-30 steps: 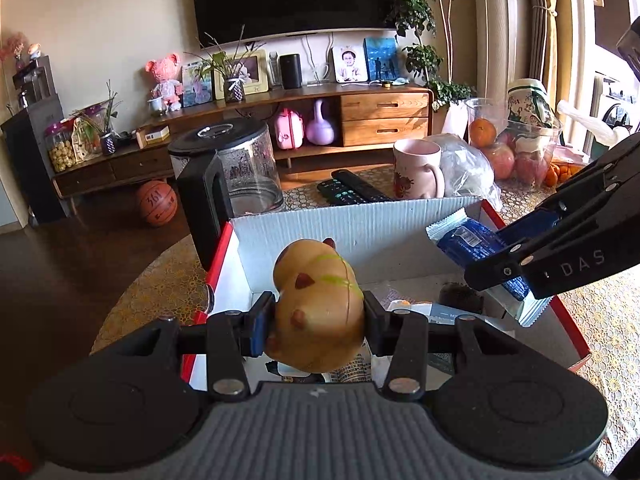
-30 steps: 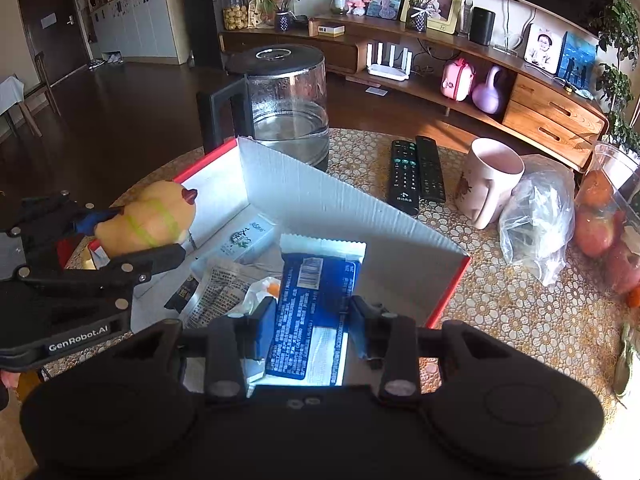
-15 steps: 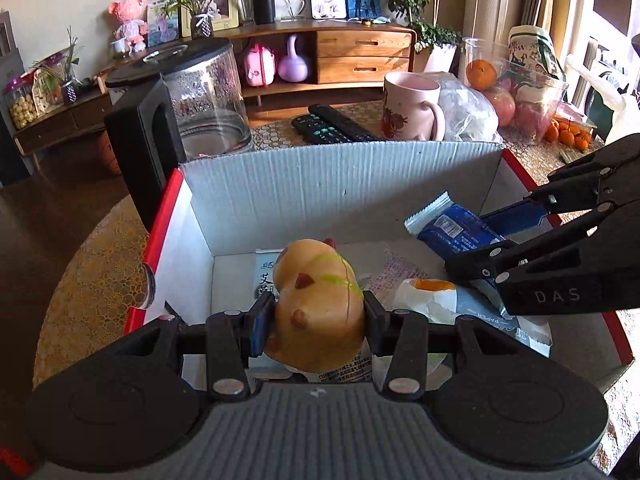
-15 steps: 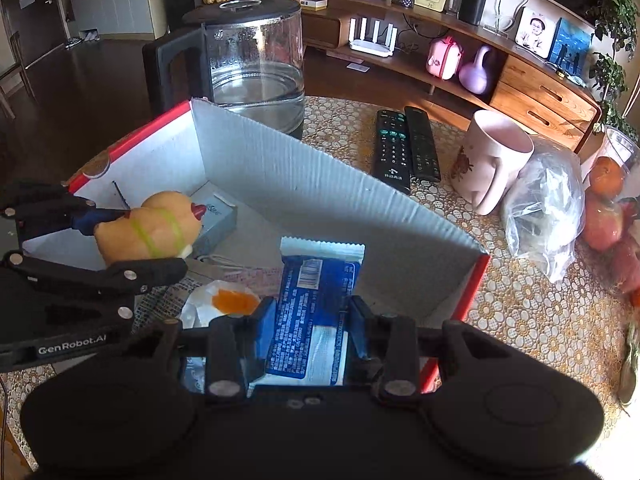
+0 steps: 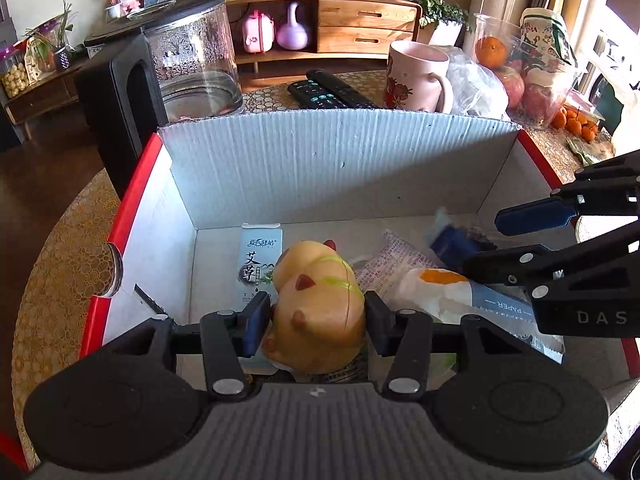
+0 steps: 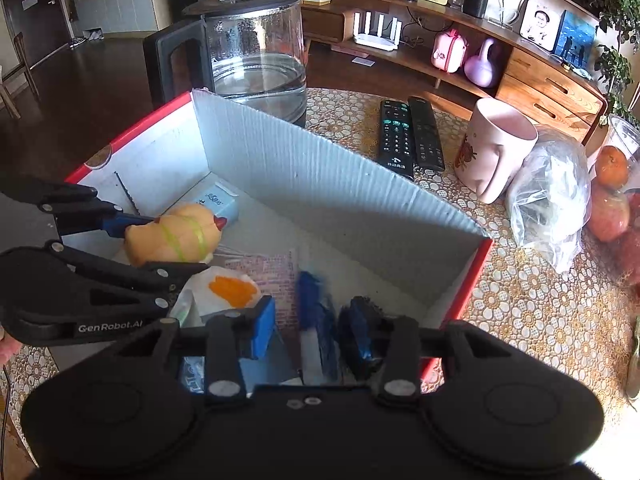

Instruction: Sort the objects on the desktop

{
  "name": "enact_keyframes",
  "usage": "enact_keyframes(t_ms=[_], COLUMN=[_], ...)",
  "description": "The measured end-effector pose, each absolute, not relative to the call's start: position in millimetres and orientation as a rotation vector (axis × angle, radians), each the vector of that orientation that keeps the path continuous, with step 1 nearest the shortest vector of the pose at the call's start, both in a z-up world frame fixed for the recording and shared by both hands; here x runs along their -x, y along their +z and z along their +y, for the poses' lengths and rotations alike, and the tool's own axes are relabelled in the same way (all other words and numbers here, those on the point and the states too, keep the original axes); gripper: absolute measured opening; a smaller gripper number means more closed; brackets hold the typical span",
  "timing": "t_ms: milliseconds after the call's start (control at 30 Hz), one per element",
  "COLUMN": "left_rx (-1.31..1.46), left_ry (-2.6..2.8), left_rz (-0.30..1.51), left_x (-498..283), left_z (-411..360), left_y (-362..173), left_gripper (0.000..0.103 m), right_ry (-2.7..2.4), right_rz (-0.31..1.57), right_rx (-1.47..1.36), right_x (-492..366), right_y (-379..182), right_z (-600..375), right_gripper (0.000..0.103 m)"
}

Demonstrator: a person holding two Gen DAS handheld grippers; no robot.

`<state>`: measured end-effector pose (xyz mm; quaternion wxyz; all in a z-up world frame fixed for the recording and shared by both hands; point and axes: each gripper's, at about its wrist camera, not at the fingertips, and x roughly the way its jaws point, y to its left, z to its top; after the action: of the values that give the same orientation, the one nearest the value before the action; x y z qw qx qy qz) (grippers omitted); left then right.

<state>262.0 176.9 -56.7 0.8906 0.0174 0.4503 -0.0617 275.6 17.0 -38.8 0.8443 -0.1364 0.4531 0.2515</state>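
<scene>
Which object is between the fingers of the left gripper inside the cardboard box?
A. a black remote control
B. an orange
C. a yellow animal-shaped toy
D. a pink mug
C: the yellow animal-shaped toy sits between the opening jaws of the left gripper, low inside the cardboard box.

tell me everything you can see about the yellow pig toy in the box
The yellow pig toy is a rounded, glossy figure that looks like soft rubber or vinyl, with small reddish-brown ears, a red tip at its far end and a thin lime-green line looped around its body. It sits low inside the cardboard box, between the fingers of the left gripper, whose jaws are opening, with gaps at both pads. It lies over printed packets on the box floor; its underside is hidden.
</scene>
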Motion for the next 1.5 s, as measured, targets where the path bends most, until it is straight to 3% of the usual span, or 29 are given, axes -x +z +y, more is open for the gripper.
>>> enact_keyframes(t_ms=[67,1000,1200,1333,1400,1500], left_rx=[-0.022,0.055,0.047,0.049,0.051,0.073], left_ry=[-0.121,-0.103,-0.097,-0.087,-0.074,-0.07], left_rz=[0.92,0.784,0.761,0.741,0.736,0.733], left_x=[-259.8,-188.9,-167.5,-155.1,-150.2,-143.1], left_z=[178.2,171.1,164.5,160.5,159.4,159.4], left_y=[-53.0,9.3,17.3,21.8,22.8,22.5], left_gripper=[0.067,0.071,0.075,0.086,0.087,0.101], right_ry=[0.536,0.601,0.624,0.637,0.637,0.645], right_rz=[0.949,0.885,0.854,0.818,0.799,0.781], right_rx=[0.285,0.218,0.203,0.195,0.192,0.181], right_x=[-273.4,-198.6,-176.7,-162.9,-157.5,-150.2], right_y=[-35.5,16.3,25.4,31.0,33.2,35.7], right_z=[14.3,-15.7,-19.5,-25.2,-28.1,-33.5], right_gripper=[0.045,0.047,0.051,0.063,0.064,0.065])
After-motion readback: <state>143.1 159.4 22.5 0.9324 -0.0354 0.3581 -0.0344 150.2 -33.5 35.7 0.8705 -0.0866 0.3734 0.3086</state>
